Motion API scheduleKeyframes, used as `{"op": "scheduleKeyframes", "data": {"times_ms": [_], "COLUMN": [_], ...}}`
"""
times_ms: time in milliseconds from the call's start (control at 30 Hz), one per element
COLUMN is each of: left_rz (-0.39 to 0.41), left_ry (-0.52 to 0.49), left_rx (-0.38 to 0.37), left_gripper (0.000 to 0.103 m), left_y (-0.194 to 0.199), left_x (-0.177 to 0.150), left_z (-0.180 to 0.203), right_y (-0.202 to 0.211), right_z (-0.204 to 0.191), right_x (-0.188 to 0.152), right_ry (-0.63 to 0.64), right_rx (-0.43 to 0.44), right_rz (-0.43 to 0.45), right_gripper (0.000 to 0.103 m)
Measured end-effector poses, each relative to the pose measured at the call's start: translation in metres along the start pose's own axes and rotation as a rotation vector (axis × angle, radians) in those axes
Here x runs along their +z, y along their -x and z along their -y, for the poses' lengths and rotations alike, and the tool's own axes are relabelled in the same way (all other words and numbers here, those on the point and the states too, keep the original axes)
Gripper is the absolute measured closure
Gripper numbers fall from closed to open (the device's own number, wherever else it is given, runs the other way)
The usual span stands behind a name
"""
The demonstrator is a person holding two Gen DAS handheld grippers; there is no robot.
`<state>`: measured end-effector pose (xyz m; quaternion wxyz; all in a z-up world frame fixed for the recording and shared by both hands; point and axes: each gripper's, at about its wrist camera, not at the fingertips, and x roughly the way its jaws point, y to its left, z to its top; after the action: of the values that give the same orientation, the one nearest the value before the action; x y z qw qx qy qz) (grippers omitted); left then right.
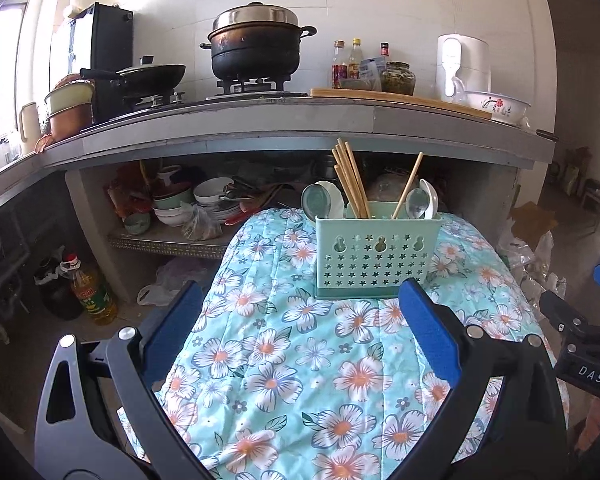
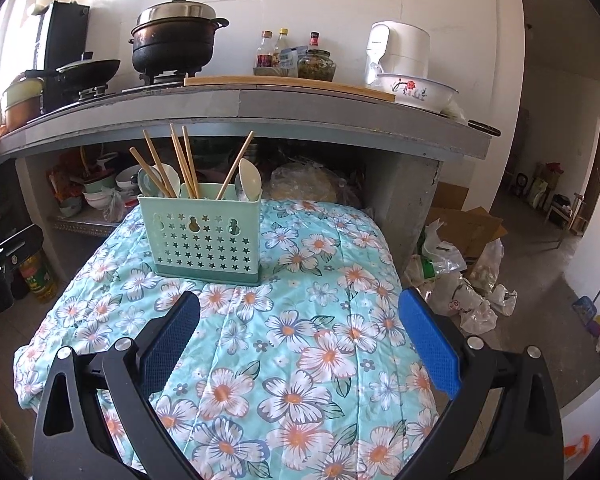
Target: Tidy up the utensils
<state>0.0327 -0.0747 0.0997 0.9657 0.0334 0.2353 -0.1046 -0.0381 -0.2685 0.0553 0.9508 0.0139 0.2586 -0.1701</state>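
A mint-green perforated utensil holder point(image 1: 374, 258) point(image 2: 204, 236) stands upright at the far end of a table under a floral cloth point(image 1: 300, 360) point(image 2: 284, 340). Wooden chopsticks point(image 1: 352, 178) point(image 2: 182, 160) and pale spoons point(image 1: 324, 198) point(image 2: 249, 179) stick out of its top. My left gripper point(image 1: 302, 294) is open, hovering over the cloth just in front of the holder, with nothing between its blue pads. My right gripper point(image 2: 300, 304) is open too, to the right of the holder and short of it, and holds nothing.
A grey kitchen counter point(image 1: 284, 124) crosses behind the table with a stove, a black pot point(image 1: 256, 46), bottles, a wooden board and a flowered bowl point(image 2: 416, 88). Bowls crowd the shelf beneath. An oil bottle point(image 1: 92, 292) stands on the floor left; plastic bags point(image 2: 464, 280) lie right.
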Motion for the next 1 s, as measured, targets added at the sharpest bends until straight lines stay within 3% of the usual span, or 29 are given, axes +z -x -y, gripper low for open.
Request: {"op": "scheduleKeyframes", "data": {"times_ms": [1000], "left_rz": [0.039], "left_ry": [0.003], "left_rx": [-0.021], "left_gripper": [0.008], "left_y": [0.0055], "left_x": [0.0092], "left_z": [0.0099], "right_y": [0.0082], "right_z": [-0.0004], "right_x": [0.0047], "right_ry": [-0.005], "right_rx": [0.014], "right_rz": [0.028], "right_gripper": [0.006]}}
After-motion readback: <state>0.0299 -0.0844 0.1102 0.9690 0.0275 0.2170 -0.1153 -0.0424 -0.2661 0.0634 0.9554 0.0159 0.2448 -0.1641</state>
